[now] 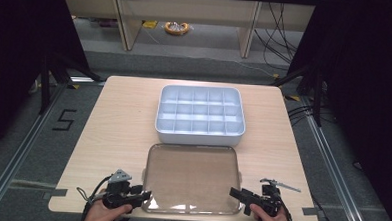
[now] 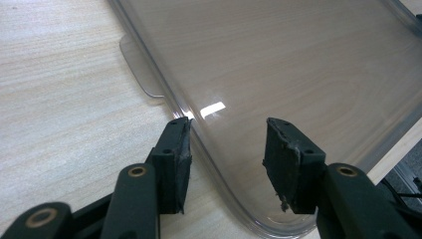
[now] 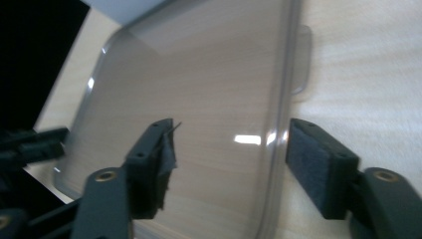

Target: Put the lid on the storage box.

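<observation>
The clear lid (image 1: 191, 178) lay flat at the lower middle of the high view, on the near part of the table (image 1: 118, 122), just below the white tray (image 1: 201, 115) with its grid of compartments. A small tab stuck out from the lid's edge on each side.

In the high view we held the left gripper (image 1: 143, 195) at the lid's lower left corner and the right gripper (image 1: 234, 193) at its lower right corner, both near the bottom edge of the frame, each in a hand.

In the left gripper view, the left gripper (image 2: 226, 142) stood partly open, its jaws straddling the lid's (image 2: 298, 74) rim near the rounded corner: one pad over the bare table (image 2: 59, 99), the other over the clear plastic. We could not tell whether either pad touched the rim.

In the right gripper view, the right gripper (image 3: 231, 149) was also partly open across the lid's (image 3: 199, 79) edge, one pad over the plastic and one over the wood. A gap showed on both sides of the rim, so nothing was clamped.
</observation>
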A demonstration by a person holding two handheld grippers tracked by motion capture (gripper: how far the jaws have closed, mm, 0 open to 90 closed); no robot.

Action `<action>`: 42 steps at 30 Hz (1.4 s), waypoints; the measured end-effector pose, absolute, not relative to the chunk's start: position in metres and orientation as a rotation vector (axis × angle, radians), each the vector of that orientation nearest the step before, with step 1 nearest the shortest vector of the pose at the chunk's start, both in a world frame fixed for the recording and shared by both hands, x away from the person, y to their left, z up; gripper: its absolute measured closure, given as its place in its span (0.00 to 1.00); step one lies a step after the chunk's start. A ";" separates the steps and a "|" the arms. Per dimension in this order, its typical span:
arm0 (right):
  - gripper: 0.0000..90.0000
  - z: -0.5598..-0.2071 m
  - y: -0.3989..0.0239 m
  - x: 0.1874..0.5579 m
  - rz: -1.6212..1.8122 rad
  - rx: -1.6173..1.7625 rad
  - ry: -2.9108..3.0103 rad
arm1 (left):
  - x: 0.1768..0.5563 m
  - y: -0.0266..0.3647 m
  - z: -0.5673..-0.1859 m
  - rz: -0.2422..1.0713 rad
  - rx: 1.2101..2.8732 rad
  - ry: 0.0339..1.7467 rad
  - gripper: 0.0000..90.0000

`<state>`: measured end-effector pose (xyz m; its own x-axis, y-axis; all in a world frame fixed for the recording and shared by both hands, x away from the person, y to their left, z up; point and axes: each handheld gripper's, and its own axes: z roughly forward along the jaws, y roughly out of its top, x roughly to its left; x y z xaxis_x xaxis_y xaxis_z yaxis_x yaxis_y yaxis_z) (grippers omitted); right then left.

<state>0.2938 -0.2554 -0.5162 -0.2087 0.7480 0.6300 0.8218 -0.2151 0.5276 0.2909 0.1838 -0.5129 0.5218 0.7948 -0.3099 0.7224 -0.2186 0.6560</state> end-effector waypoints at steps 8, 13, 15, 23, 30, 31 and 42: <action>0.67 -0.515 -0.258 0.286 -1.357 -1.939 -1.795 | 0.290 0.184 -0.513 0.118 1.974 1.231 0.58; 0.74 -0.508 -0.261 0.282 -1.465 -1.838 -2.009 | 0.289 0.183 -0.513 0.105 1.960 1.230 0.52; 0.74 -0.505 -0.261 0.280 -1.498 -1.785 -2.074 | 0.289 0.186 -0.513 0.116 1.990 1.210 0.51; 0.73 -0.485 -0.253 0.268 -1.624 -1.593 -2.255 | 0.290 0.187 -0.514 0.109 1.957 1.235 0.37; 0.74 -0.483 -0.250 0.267 -1.634 -1.562 -2.225 | 0.294 0.189 -0.514 0.071 1.877 1.289 0.28; 0.75 -0.481 -0.249 0.265 -1.630 -1.560 -2.222 | 0.295 0.191 -0.514 0.062 1.883 1.290 0.28; 0.79 -0.480 -0.248 0.266 -1.655 -1.475 -2.315 | 0.308 0.205 -0.517 -0.090 1.788 1.305 0.43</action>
<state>0.2656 -0.2480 -0.4800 -0.5748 0.6973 0.4282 0.6308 0.0442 0.7747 0.3082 0.2051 -0.5171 0.4421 0.7284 -0.5234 0.7936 -0.0456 0.6068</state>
